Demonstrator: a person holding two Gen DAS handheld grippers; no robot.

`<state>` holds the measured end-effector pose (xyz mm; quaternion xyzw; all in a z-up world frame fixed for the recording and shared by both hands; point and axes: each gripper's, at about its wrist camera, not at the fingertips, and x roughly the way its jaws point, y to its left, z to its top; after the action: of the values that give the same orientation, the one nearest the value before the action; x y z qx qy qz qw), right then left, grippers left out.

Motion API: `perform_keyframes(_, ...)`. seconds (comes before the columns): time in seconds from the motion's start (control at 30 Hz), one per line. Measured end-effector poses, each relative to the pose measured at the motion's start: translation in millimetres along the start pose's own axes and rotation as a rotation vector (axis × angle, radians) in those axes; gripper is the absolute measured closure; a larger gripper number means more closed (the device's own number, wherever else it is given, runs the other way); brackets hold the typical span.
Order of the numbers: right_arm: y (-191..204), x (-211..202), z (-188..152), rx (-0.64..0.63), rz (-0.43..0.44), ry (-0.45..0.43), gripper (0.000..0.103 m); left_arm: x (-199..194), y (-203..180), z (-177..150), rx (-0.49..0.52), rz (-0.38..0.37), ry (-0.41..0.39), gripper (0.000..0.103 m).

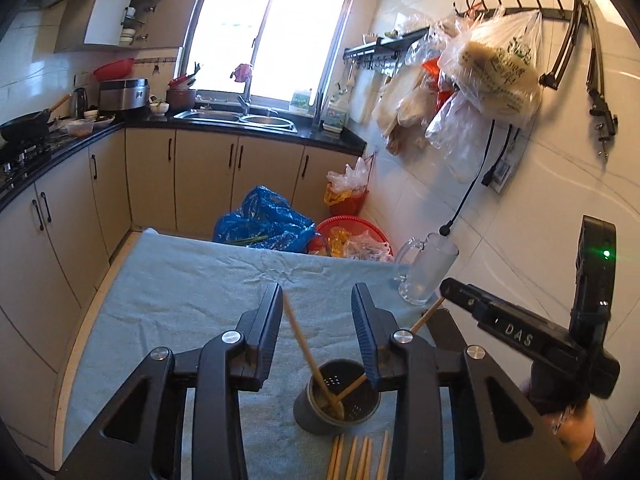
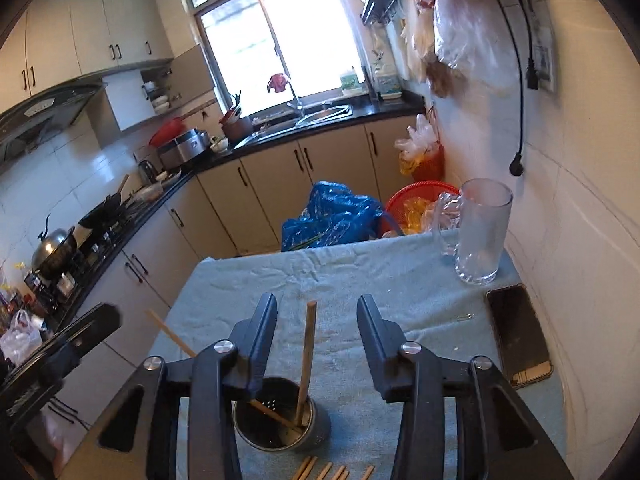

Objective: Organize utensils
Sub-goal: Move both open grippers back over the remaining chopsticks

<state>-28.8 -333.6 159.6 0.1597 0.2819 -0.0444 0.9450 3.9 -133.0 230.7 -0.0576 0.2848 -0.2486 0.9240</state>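
Observation:
A dark perforated metal utensil holder stands on the blue-grey cloth; it also shows in the right wrist view. Two wooden chopsticks lean inside it, one upright in the right wrist view. Several loose chopsticks lie on the cloth just in front of the holder, also in the right wrist view. My left gripper is open and empty above the holder. My right gripper is open and empty above it too; its body shows at the right.
An empty glass mug stands at the table's far right corner, also in the left wrist view. A dark phone lies near the right edge by the tiled wall. Blue bag and red baskets sit on the floor beyond.

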Motion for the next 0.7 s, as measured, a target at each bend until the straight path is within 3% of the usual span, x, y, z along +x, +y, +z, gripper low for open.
perform_keyframes(0.13,0,-29,4,-0.003,0.002,-0.025,0.056,-33,6,-9,0.012,0.020,-0.032,0.064)
perform_keyframes(0.33,1,-77,-14,-0.114,-0.037,0.003,0.036,-88,22,-47,0.023,0.032,-0.053,0.050)
perform_keyframes(0.47,-15,-88,-69,-0.189,-0.076,0.140,0.035,-101,33,-89,0.060,0.065,-0.006,0.049)
perform_keyframes(0.7,-73,-97,-166,-0.045,-0.063,0.276,0.035,-97,48,-146,0.019,0.064,0.139,0.049)
